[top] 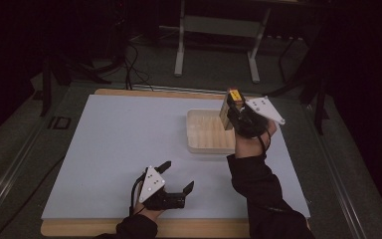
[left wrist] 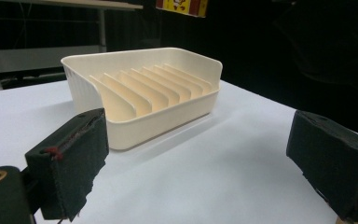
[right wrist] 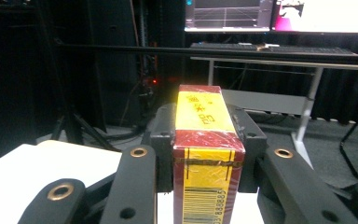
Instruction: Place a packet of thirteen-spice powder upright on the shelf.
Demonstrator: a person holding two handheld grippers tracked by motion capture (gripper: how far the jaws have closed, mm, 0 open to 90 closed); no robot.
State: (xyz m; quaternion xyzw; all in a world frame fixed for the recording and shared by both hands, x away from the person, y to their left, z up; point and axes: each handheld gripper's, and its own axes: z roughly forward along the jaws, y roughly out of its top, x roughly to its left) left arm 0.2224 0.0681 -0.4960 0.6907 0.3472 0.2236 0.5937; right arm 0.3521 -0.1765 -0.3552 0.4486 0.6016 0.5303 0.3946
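A cream plastic rack (top: 206, 133) with several upright dividers lies on the white board, right of centre. In the high view my right gripper (top: 238, 113) is raised over the rack's right end. It is shut on a red and yellow box (top: 230, 105), which stands upright. In the right gripper view the box (right wrist: 208, 140) sits between the black fingers (right wrist: 161, 135), barcode toward the camera. My left gripper (top: 179, 175) rests low near the board's front edge, open and with nothing between its pads (left wrist: 72, 161). It faces the rack (left wrist: 144, 93), and the box's bottom edge (left wrist: 182, 6) hangs at the top.
The white board (top: 119, 144) lies on a wooden table top (top: 79, 228) whose edge shows in front. Behind the table stand a desk frame (top: 219, 30) and a dark stand with cables (top: 124, 64). Monitors (right wrist: 279, 14) and a keyboard (right wrist: 265, 46) sit farther back.
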